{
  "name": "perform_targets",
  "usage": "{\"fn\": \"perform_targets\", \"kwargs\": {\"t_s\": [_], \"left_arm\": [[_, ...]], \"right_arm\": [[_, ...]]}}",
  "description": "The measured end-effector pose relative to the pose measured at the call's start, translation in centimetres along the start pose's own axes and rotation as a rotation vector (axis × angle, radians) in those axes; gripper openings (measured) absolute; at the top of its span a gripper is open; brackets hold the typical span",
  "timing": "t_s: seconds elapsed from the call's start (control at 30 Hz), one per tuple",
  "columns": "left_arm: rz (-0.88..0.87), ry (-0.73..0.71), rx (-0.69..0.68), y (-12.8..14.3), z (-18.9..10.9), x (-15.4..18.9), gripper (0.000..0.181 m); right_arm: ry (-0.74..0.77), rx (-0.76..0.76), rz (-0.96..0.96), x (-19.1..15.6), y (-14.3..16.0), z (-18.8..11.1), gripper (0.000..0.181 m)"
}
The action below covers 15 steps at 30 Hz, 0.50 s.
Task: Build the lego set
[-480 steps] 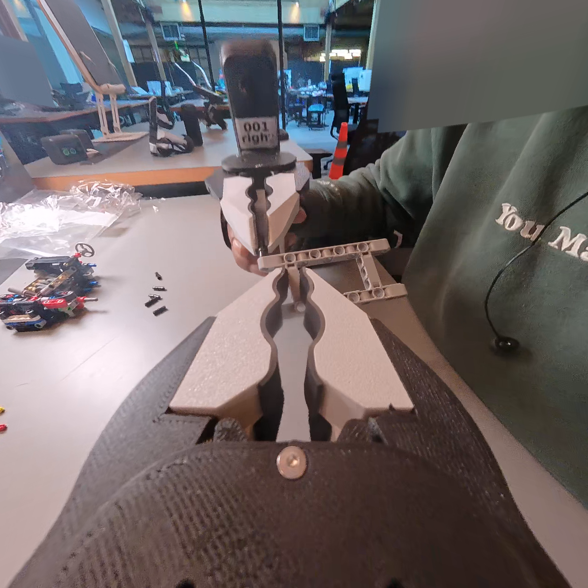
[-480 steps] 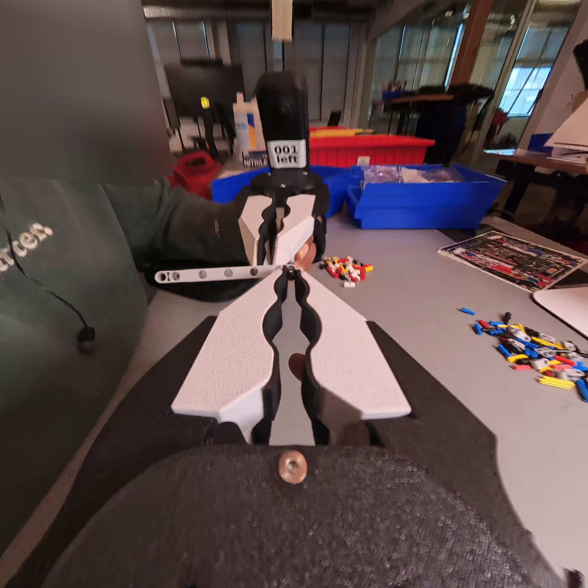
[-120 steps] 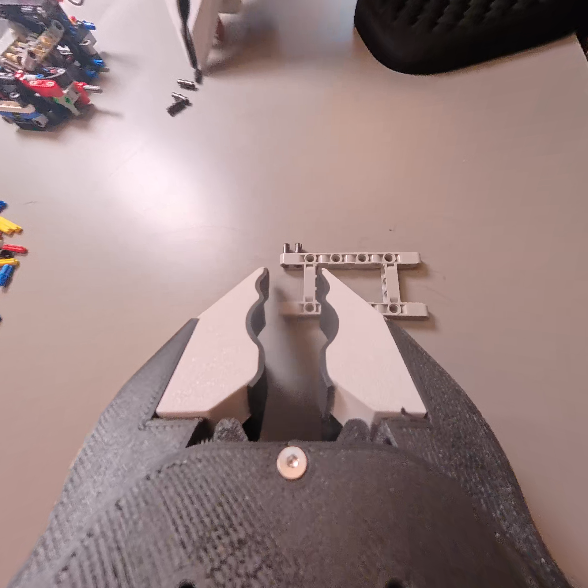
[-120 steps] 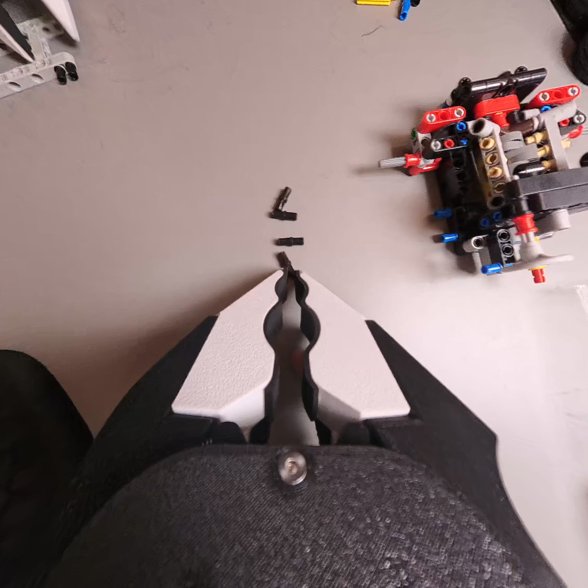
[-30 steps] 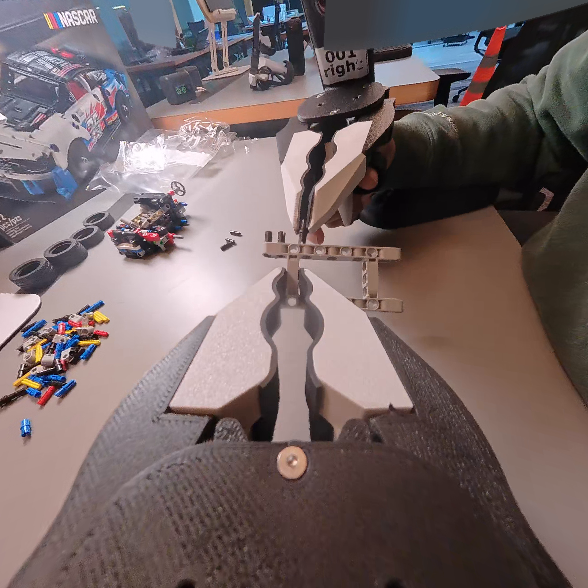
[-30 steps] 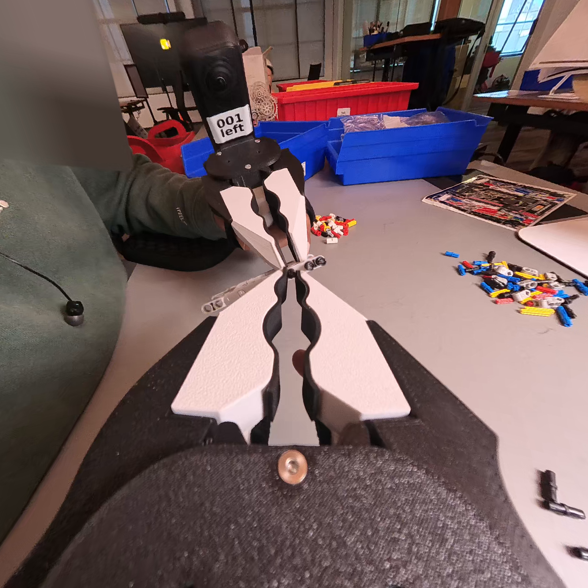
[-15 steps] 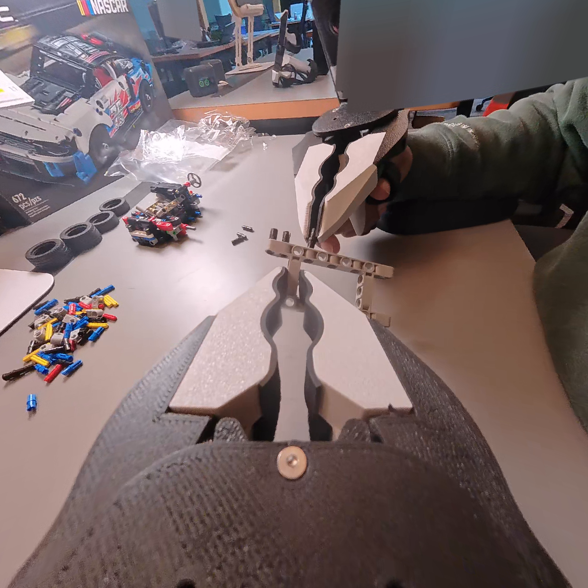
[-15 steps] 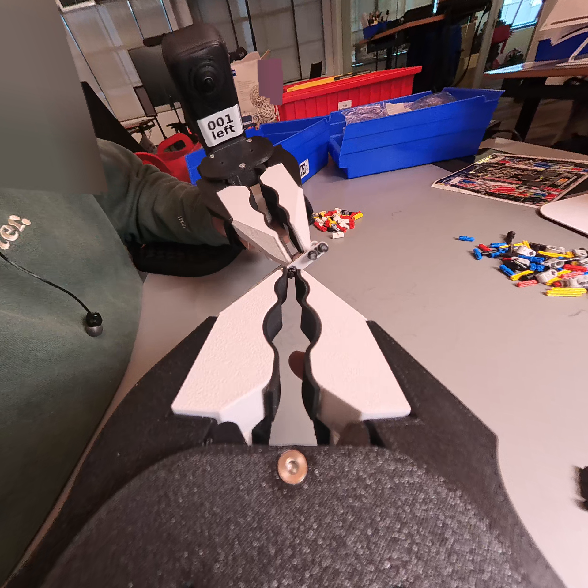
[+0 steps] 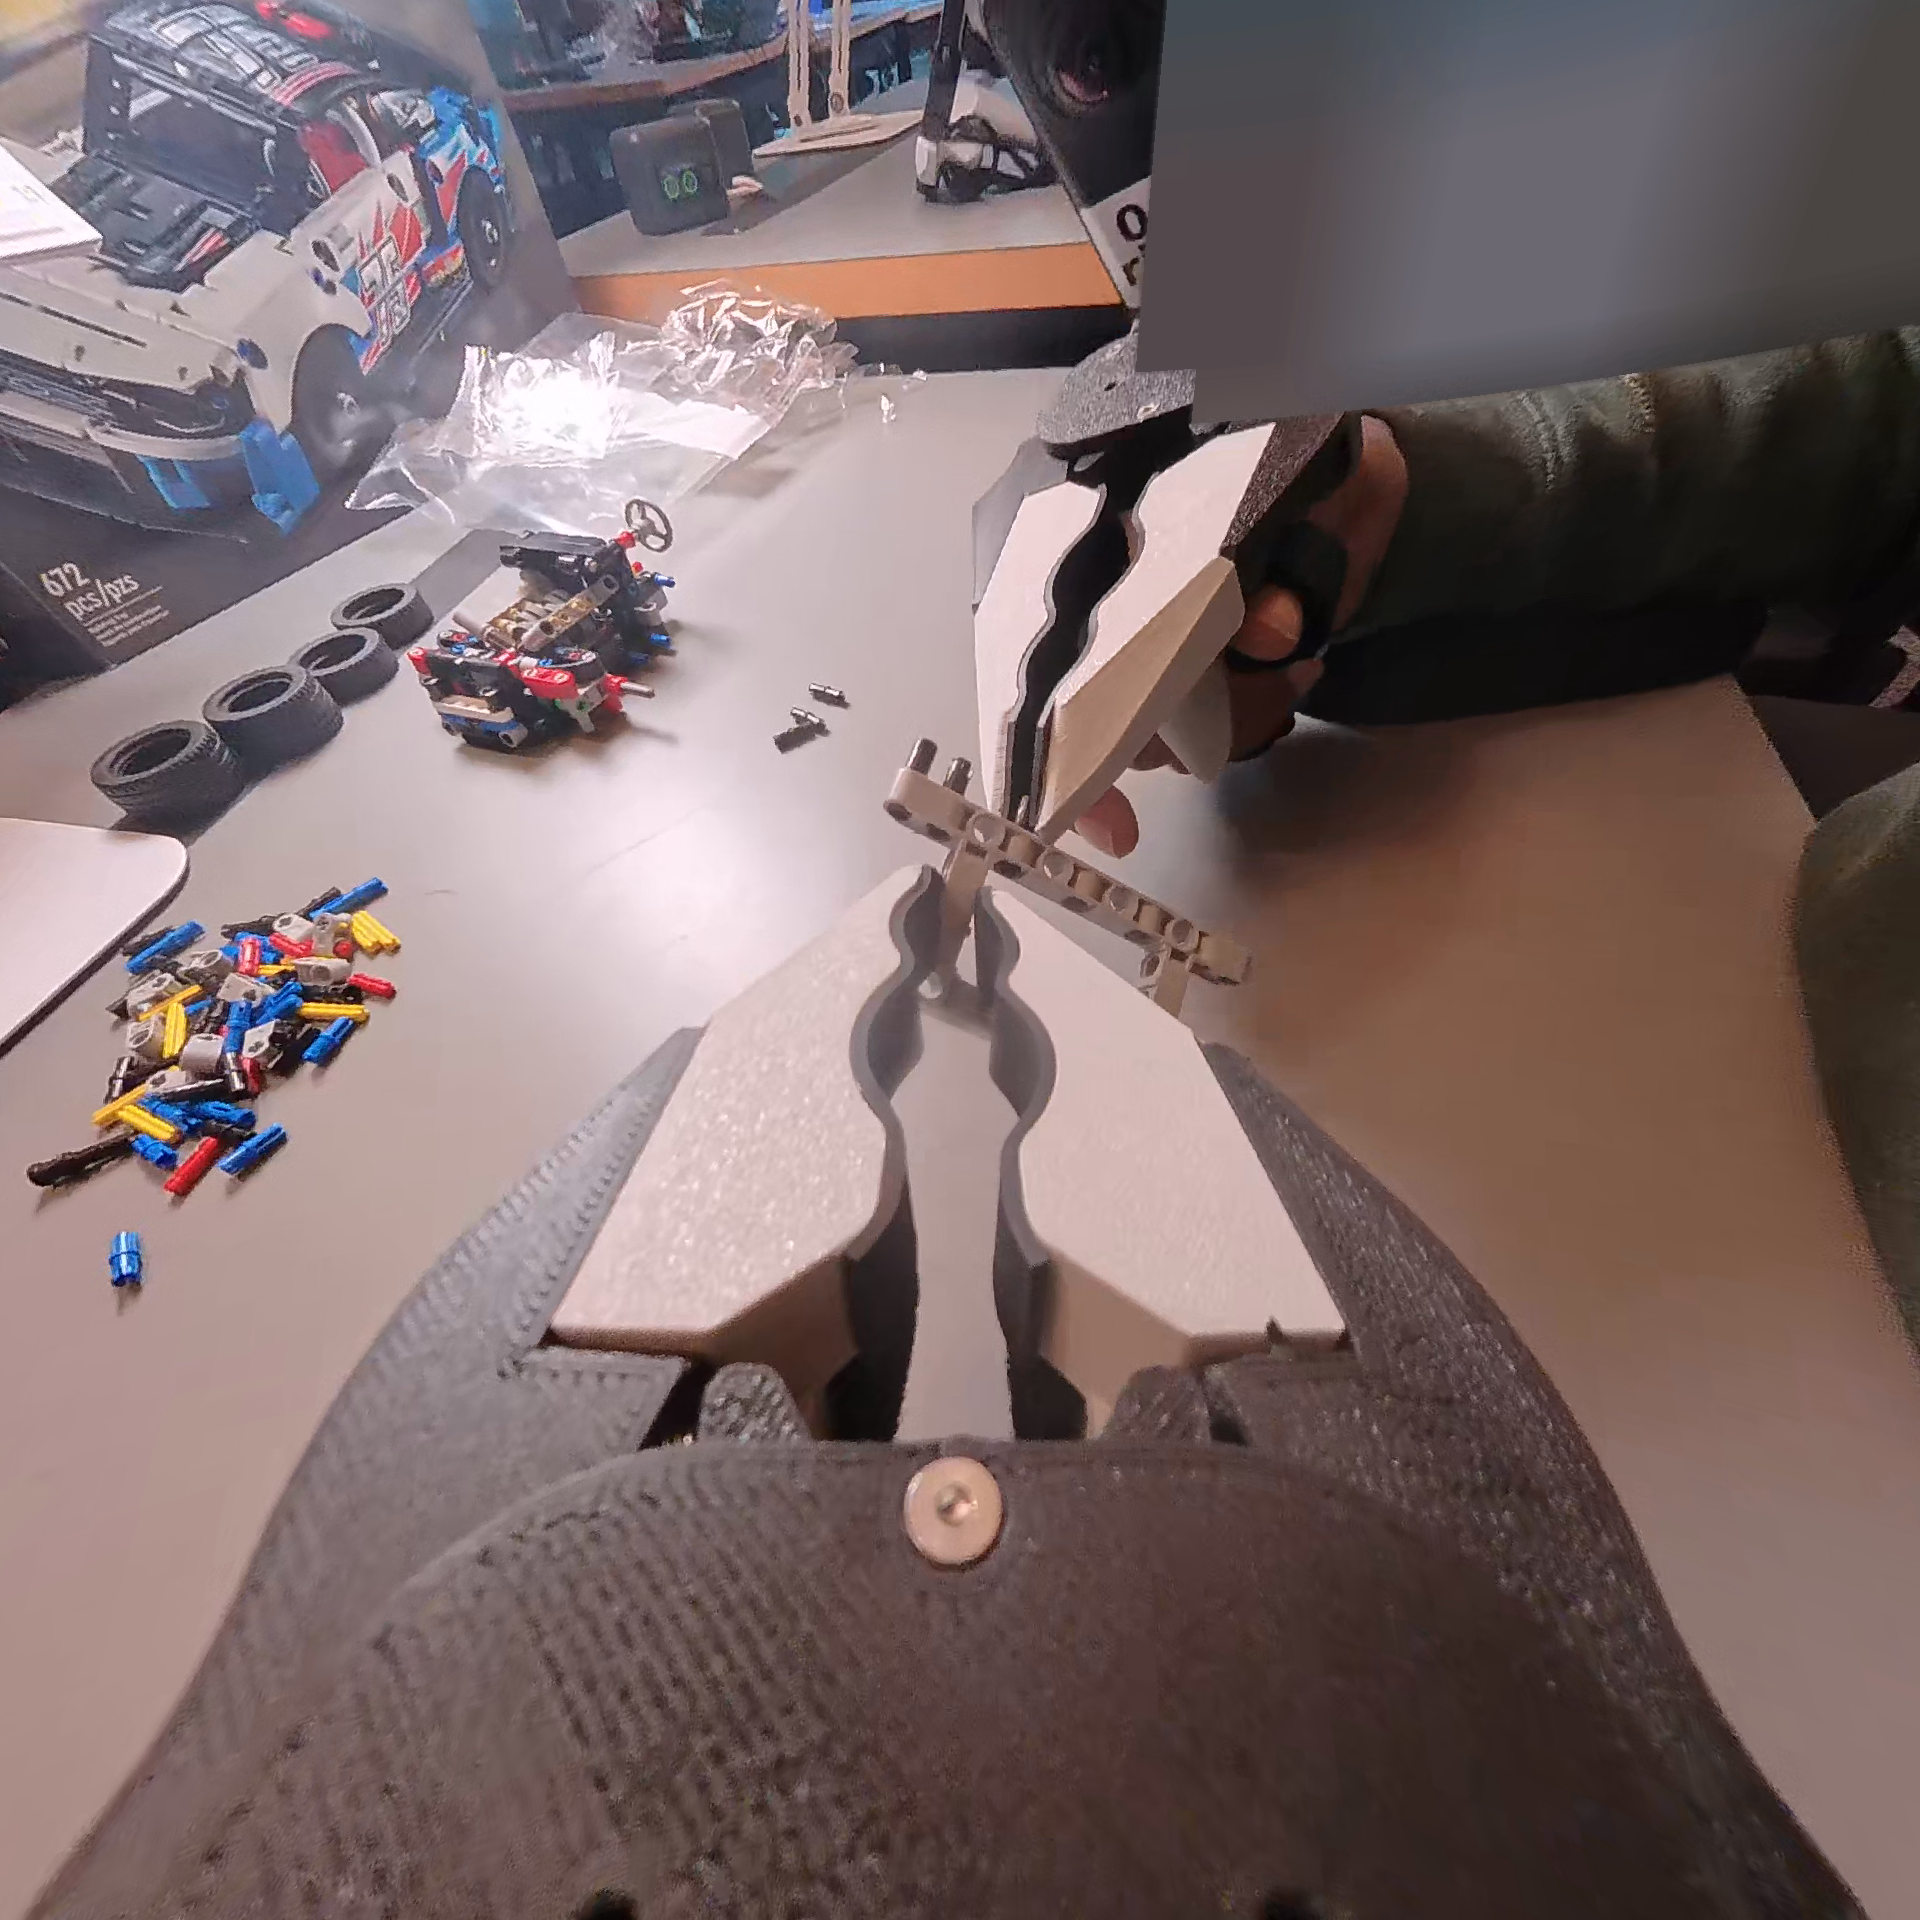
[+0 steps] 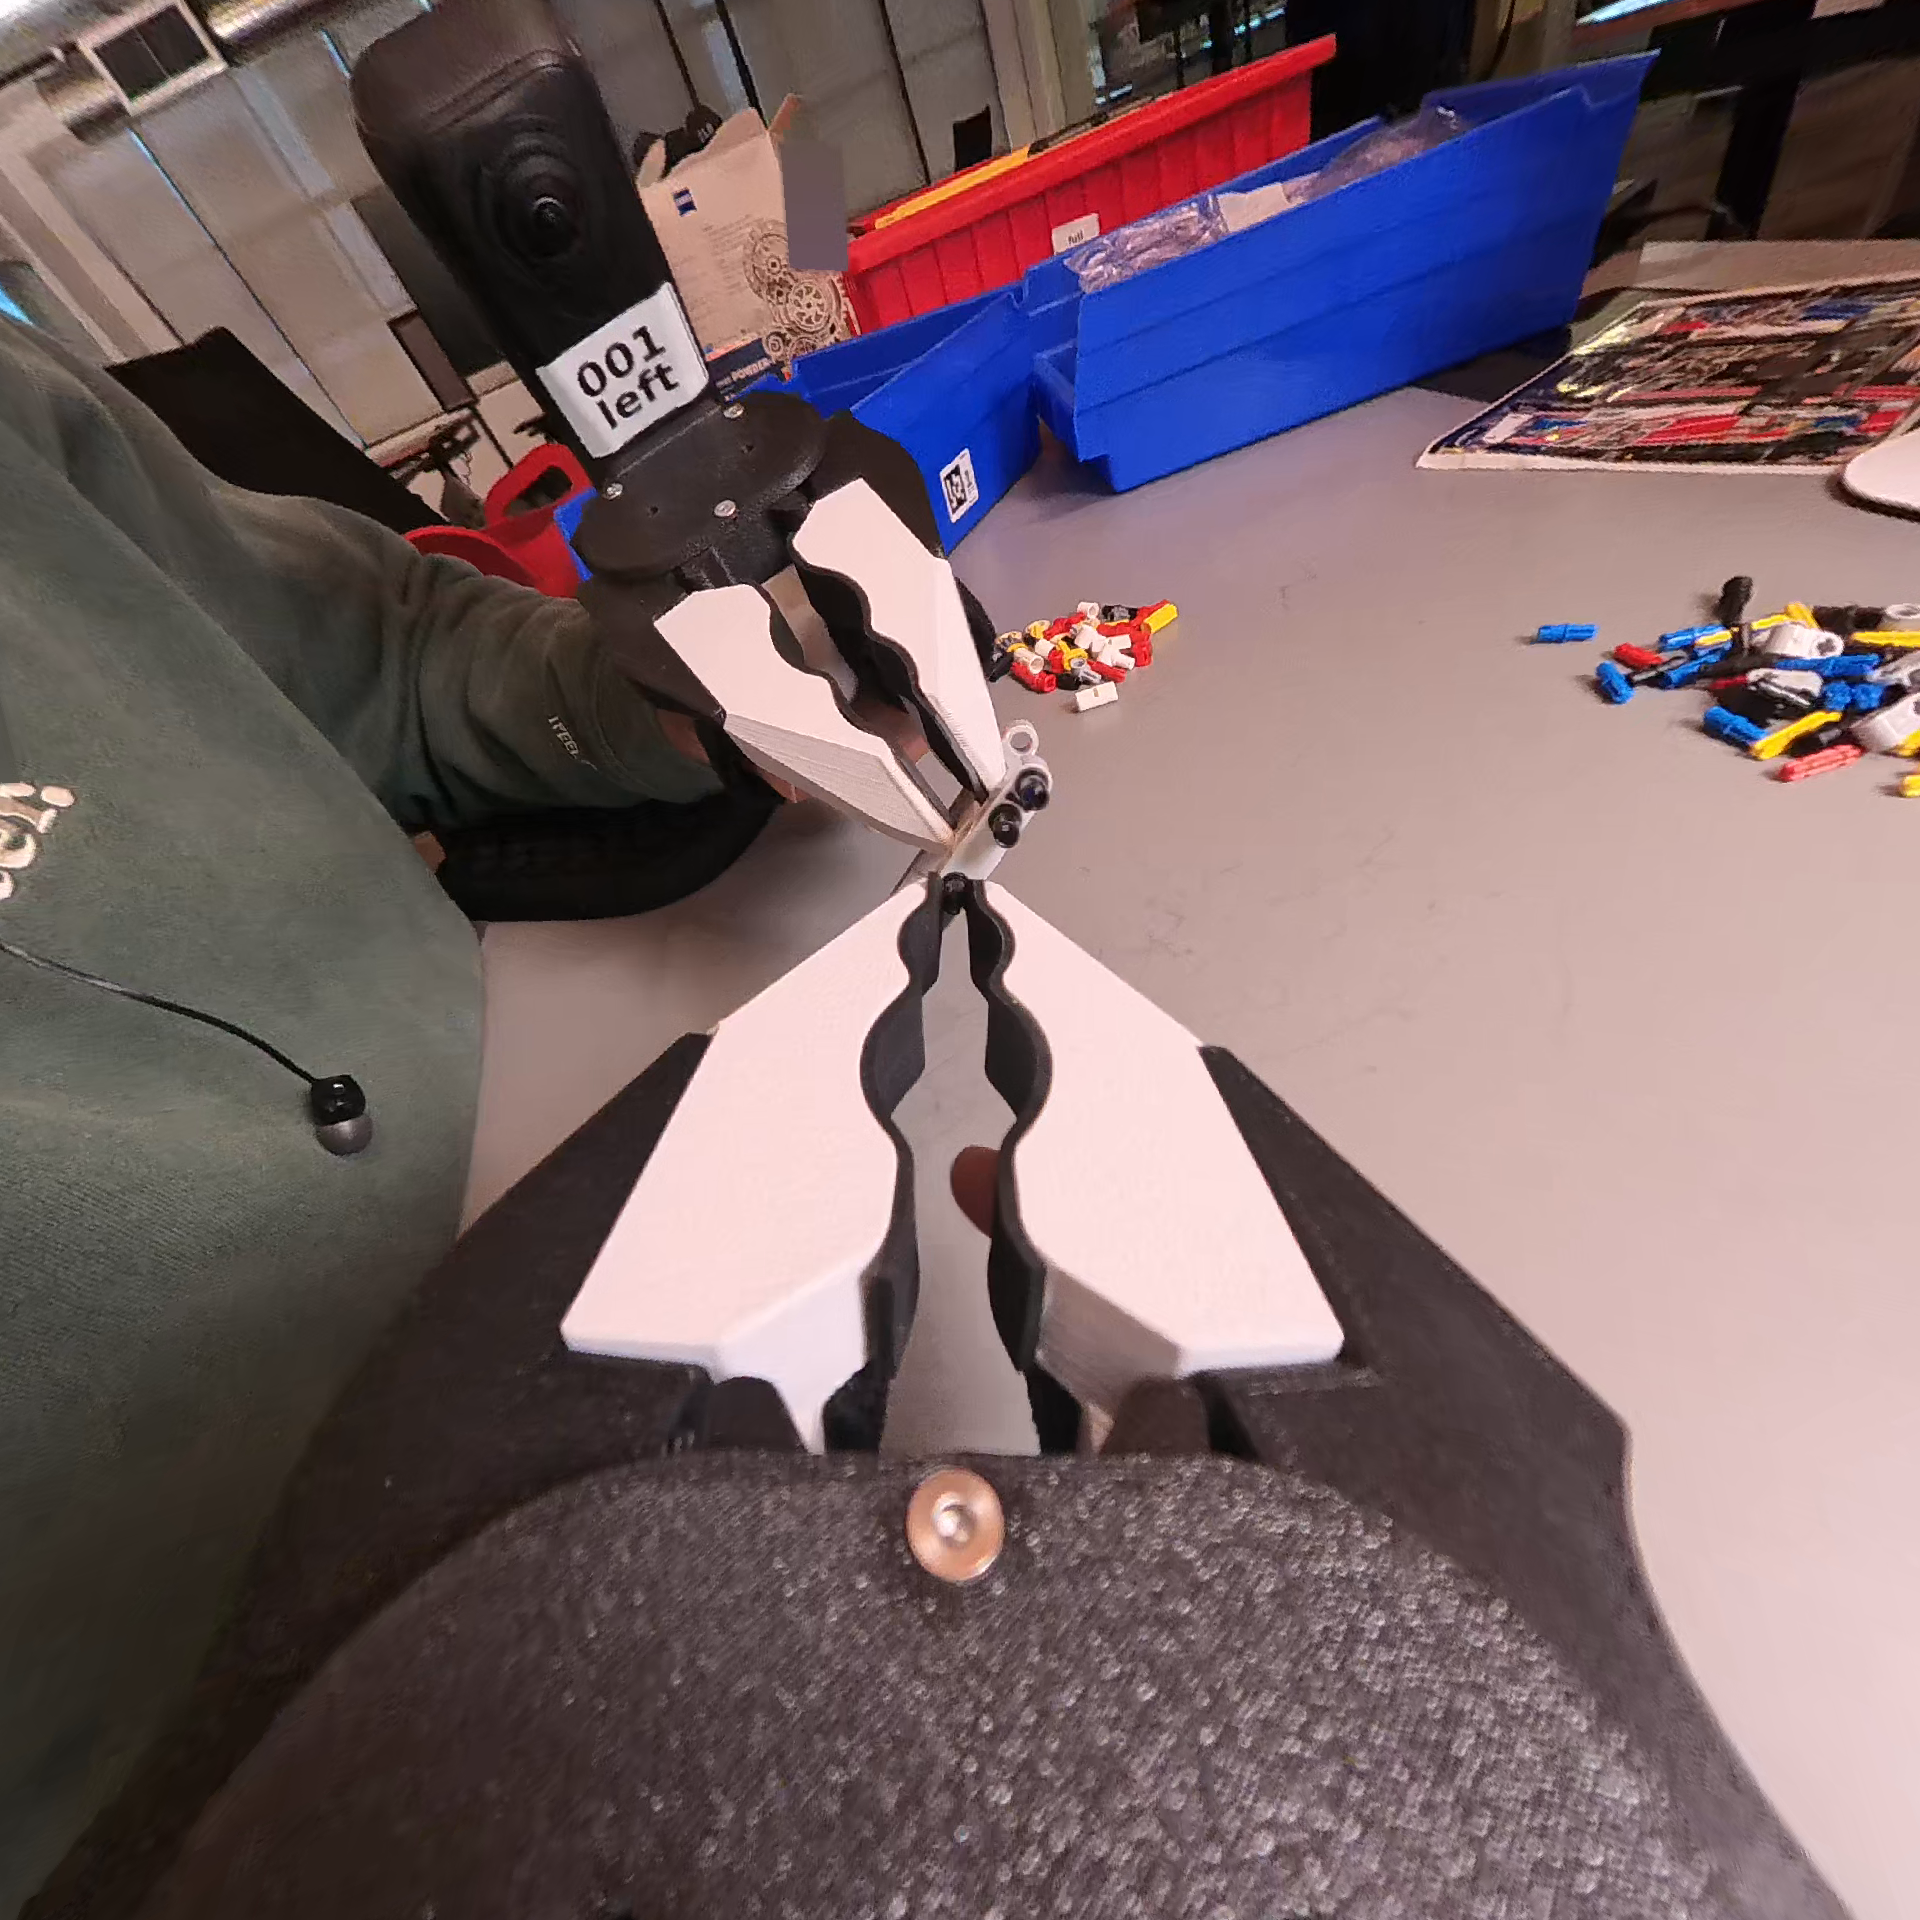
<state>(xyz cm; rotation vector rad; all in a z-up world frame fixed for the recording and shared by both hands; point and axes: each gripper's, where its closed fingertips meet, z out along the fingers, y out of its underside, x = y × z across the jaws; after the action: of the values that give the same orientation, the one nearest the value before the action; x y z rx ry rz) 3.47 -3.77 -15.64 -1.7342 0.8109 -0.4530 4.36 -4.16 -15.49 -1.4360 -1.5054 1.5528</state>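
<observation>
Grey lego frame point(image 9: 1081, 894) clamped in left tongs point(image 9: 958, 904), right tongs point(image 10: 951, 896) pinching black pin point(image 10: 950, 889) against it

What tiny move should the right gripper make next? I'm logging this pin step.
Probably a short push of the black pin straight into the grey frame. The right gripper is shut on the pin, its tip at the long beam beside the two pins already seated, and the left gripper clamps a crossbar, bracing the frame above the table.
</observation>
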Motion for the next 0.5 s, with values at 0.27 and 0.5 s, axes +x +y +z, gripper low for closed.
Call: {"fn": "perform_targets", "kwargs": {"t_s": [0.27,0.5], "left_arm": [[0.017,0.016,-0.121,2.2,0.8,-0.4,0.004],[-0.074,0.101,-0.341,6.8,1.5,0.6,0.005]], "right_arm": [[0.088,-0.031,-0.031,2.3,0.0,-1.2,0.009],[0.594,-0.224,-0.146,12.2,1.1,-9.9,0.009]]}}
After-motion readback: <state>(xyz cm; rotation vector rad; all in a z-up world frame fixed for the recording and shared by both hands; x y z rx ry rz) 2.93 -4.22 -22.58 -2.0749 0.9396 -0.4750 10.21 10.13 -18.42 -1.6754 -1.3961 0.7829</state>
